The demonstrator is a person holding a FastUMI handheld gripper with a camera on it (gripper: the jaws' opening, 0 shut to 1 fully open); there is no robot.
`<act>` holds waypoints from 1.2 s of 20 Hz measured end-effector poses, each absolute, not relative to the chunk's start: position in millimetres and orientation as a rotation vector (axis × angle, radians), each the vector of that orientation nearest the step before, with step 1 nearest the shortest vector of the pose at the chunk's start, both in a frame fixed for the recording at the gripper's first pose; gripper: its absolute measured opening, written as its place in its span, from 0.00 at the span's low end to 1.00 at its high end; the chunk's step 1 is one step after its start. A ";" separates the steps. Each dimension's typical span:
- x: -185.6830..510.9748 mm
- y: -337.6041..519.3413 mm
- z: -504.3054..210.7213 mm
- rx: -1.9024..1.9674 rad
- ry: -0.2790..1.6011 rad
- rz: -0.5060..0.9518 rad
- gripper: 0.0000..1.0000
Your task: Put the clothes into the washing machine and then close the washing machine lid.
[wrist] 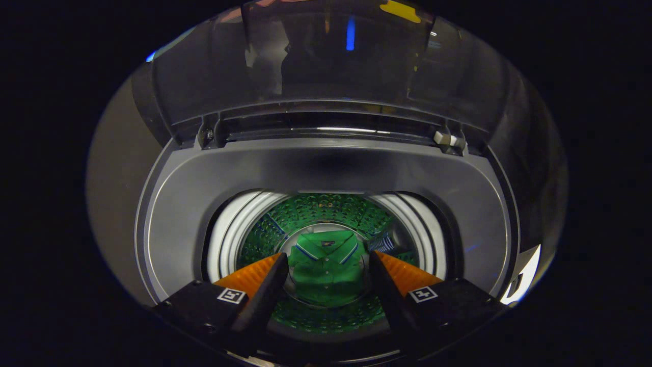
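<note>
A folded green polo shirt (326,270) with a striped collar lies at the bottom of the washing machine drum (310,211), whose perforated steel wall reflects the green. My gripper (326,260) hangs above the drum's mouth, open, its two fingers spread to either side of the shirt far below, touching nothing. The grey top deck of the washing machine (326,168) rings the opening. The tinted transparent lid (326,56) stands raised upright behind the opening, hinged at the back.
A white ring (229,239) lines the drum's mouth. A small white hinge piece (448,138) sits at the lid's back right corner. A pale wall (114,204) rises to the machine's left.
</note>
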State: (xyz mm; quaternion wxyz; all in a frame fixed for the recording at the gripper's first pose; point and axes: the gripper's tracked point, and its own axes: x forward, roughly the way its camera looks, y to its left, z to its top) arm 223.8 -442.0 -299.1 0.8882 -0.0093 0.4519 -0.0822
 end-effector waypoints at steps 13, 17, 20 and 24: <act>245.1 -439.8 -144.2 0.007 0.694 -0.214 0.99; 262.4 -431.0 -84.3 -0.008 0.605 -0.203 0.99; 276.0 -426.2 -45.5 -0.031 0.559 -0.198 0.99; 296.1 -420.5 2.5 -0.032 0.495 -0.209 0.99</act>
